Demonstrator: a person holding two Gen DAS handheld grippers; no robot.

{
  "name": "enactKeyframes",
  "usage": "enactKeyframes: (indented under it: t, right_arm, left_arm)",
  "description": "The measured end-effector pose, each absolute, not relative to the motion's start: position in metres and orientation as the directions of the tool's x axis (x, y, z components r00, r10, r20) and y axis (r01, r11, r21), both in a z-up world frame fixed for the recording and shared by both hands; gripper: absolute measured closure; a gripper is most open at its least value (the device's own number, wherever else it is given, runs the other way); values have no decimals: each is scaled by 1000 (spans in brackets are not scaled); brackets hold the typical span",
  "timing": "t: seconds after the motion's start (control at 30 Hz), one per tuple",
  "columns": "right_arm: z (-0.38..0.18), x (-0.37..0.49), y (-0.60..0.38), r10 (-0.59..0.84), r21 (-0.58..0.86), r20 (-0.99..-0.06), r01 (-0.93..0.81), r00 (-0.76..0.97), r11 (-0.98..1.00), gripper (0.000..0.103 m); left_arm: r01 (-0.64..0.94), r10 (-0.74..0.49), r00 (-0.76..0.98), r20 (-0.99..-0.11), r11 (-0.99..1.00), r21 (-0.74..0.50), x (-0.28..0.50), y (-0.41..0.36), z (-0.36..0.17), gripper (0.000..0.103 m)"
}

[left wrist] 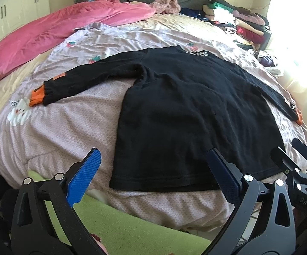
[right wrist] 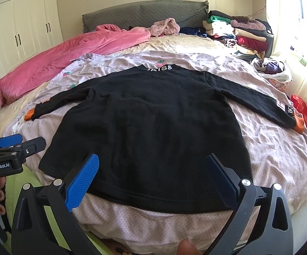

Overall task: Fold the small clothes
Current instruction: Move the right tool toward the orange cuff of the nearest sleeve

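Lettering on the neckband of the black long-sleeved knit sweater (left wrist: 174, 106) too small to read surely. Orange right cuff (left wrist: 299, 118) partly hidden over the bed's curve. Stacked folded clothes (right wrist: 238, 29) by the headboard indistinct. Fingertips (right wrist: 0, 193) cut off at left edge.

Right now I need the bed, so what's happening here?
A person holds two grippers over a black sweater spread flat on the bed, sleeves out. The left gripper and right gripper are both open near its hem, touching nothing. No fold has been made.
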State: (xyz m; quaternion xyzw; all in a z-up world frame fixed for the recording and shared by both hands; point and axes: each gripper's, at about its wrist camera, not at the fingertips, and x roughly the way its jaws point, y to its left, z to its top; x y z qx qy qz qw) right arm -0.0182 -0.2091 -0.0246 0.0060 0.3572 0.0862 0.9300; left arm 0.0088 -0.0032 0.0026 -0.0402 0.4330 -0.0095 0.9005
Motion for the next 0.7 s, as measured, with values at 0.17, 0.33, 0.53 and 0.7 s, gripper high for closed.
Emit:
enactKeyframes:
  t: [0.17,0.33,0.53,0.7]
  right_arm:
    - [-18,-4,-221,151,76,-652,-134,743,988,4]
    - [-12,13,-236,149,97,-636,-113,757,989,4]
    - [-2,30,-255,127,104,-627,-80,768,991,4]
    - [5,44,-272,81,101,-619,-23,781,995,4]
  left_arm:
    - [7,-60,621,-782,997,-71,20,-10,8,9]
    - [10,-49,622,-781,998,-55,39,-15,18,9]
    - [13,-53,644,-763,998,-58,62,-23,36,9]
    - [32,-61,658,-750,998,-53,79,-29,45,9]
